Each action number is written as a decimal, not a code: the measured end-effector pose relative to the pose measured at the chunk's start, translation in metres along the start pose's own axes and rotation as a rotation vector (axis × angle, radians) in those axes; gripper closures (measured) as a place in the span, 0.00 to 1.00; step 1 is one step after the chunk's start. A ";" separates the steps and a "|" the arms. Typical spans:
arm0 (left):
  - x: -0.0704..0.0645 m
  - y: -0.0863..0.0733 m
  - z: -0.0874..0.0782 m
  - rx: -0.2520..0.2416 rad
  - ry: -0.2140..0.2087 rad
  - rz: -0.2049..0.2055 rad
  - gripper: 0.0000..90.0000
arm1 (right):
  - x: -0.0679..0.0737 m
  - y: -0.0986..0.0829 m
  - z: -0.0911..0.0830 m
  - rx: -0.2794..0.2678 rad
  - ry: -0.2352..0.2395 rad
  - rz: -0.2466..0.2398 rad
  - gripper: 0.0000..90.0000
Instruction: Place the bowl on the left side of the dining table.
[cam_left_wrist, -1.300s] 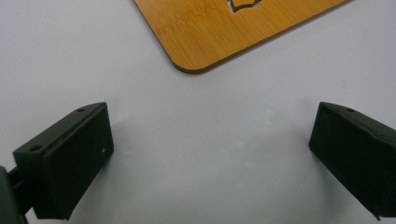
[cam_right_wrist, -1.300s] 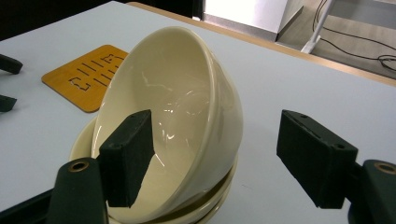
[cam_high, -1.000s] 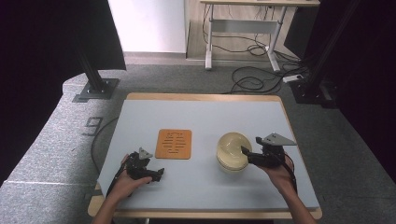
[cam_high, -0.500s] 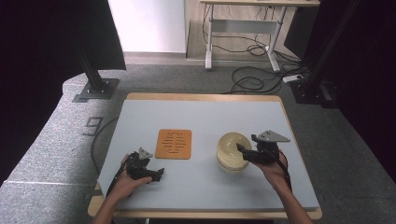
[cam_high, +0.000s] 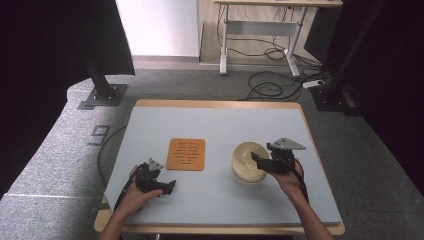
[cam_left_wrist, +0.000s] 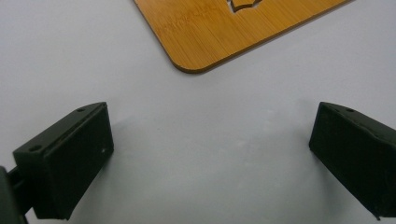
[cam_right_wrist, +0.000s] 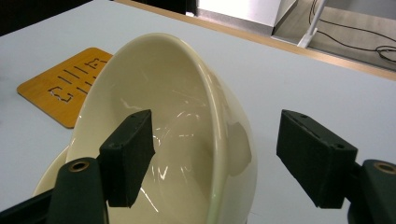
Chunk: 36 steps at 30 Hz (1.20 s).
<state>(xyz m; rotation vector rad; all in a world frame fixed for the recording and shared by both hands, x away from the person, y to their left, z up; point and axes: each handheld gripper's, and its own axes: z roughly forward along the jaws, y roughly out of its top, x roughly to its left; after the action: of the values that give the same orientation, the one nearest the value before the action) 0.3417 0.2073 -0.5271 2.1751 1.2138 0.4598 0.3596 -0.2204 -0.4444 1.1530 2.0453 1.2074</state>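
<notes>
High view first: the cream bowl (cam_high: 248, 162) sits on the right half of the table (cam_high: 215, 125), closer to the near edge than the far one, and it looks like it's stacked on a second bowl or plate of the same colour, hard to say which. The right gripper (cam_high: 256, 159) comes in from the right edge side with its tips at the bowl's rim, the person's right hand (cam_high: 286, 176) behind it. The bamboo trivet (cam_high: 186, 153) lies flat around the middle of the table, well apart from the bowl. The left gripper (cam_high: 169, 186) is down by the near left corner, just on the near side of the trivet, held low in the left hand (cam_high: 136, 192).

Left gripper view: jaws spread wide with nothing but bare table between them. One rounded corner of the trivet (cam_left_wrist: 233, 32) pokes in at the top, not touching either jaw.

Right gripper view: jaws spread, straddling the bowl's (cam_right_wrist: 196, 140) rim, one jaw inside and the other outside, well clear of the wall. Not clamped. The bowl is tipped up on its side here, opening facing the trivet (cam_right_wrist: 65, 91).
</notes>
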 end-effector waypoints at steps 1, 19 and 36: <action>0.000 0.000 0.000 0.001 0.000 0.000 0.00 | 0.000 0.000 0.001 0.000 0.001 0.001 0.30; 0.000 0.000 0.000 0.000 0.000 0.000 0.00 | 0.007 -0.002 0.014 0.040 -0.011 0.003 0.32; 0.000 0.000 0.000 0.000 0.001 0.000 0.00 | 0.013 -0.003 0.019 0.067 -0.054 0.022 0.42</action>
<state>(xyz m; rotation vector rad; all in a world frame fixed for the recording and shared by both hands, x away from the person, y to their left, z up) 0.3417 0.2073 -0.5272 2.1747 1.2143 0.4604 0.3660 -0.2014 -0.4562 1.2284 2.0516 1.1139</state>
